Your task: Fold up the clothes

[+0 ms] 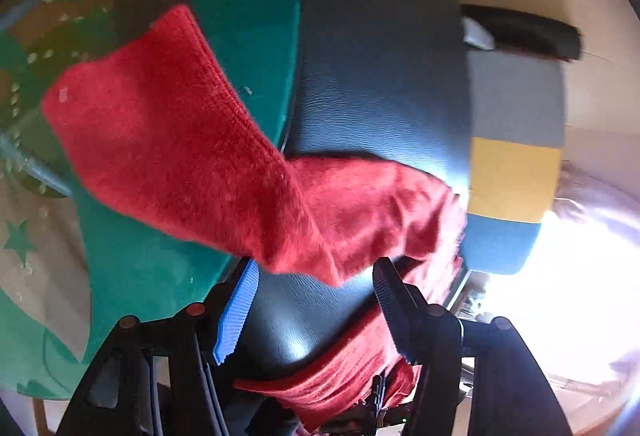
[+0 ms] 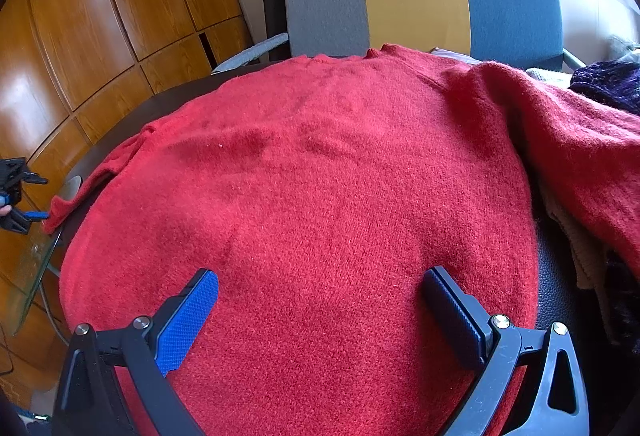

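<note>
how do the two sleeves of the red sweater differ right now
The left sleeve stretches out past the table edge, its cuff at the left tongs; the right sleeve lies away from both tongs. The left sleeve hangs off into the air, while the right sleeve drapes over a pile of other clothes. The left looks pulled straight; the right lies loosely rumpled. Both are the same fuzzy red knit.
</note>
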### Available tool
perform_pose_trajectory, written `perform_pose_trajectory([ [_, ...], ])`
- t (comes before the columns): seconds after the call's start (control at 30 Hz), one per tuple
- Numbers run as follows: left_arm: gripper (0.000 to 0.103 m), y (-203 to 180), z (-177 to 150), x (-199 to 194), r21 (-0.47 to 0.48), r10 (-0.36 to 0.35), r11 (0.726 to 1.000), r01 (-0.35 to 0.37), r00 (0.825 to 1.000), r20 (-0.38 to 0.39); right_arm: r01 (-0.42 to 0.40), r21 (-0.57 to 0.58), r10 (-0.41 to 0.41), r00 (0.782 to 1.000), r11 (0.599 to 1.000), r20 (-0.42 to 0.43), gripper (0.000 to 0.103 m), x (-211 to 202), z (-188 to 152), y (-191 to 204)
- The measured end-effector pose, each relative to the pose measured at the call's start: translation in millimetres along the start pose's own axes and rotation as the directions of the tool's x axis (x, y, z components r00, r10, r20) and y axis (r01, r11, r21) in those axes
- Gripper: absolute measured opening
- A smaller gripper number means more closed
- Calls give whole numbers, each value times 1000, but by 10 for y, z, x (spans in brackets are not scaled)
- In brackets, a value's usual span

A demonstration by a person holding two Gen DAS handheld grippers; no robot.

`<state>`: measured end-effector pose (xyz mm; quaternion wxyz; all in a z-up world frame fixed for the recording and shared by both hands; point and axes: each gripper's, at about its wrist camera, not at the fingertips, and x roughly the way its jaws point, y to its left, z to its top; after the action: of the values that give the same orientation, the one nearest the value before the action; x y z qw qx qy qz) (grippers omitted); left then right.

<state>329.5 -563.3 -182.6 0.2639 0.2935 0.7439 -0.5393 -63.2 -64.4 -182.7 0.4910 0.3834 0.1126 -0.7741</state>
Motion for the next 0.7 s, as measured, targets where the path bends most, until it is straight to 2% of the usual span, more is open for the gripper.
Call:
perform_pose_trajectory([
  [0.13,60,-30,100,200,-31,60,998,-62,997,-37,-5,4,5,1000,1000,3,103,-4,-7,-10],
  [0.23,56,-94,60,294,17,119,993,-118,992,-52,-15,11,15,1000,1000,8,103,-11,-11,-24],
  [0.3,37,-116,21,288,50,165,985,-164,986,-15,-19,14,19,1000,1000,11,103,-16,-13,-29],
  [0.33,23,-126,1,285,66,187,980,-187,982,5,-20,15,20,1000,1000,11,103,-17,-14,-28],
  [0.37,21,-136,-19,282,81,209,974,-210,978,25,-22,16,22,1000,1000,13,103,-18,-14,-29],
  [0.5,14,-166,-77,211,101,208,970,-222,969,134,-38,28,37,999,999,20,103,-28,-19,-50],
  [0.6,11,-416,-113,114,166,250,939,-301,930,268,-45,33,44,999,998,23,103,-31,-18,-61],
  [0.7,10,-834,-169,-56,261,223,896,-359,873,433,-41,31,41,999,999,21,103,-31,-17,-69],
])
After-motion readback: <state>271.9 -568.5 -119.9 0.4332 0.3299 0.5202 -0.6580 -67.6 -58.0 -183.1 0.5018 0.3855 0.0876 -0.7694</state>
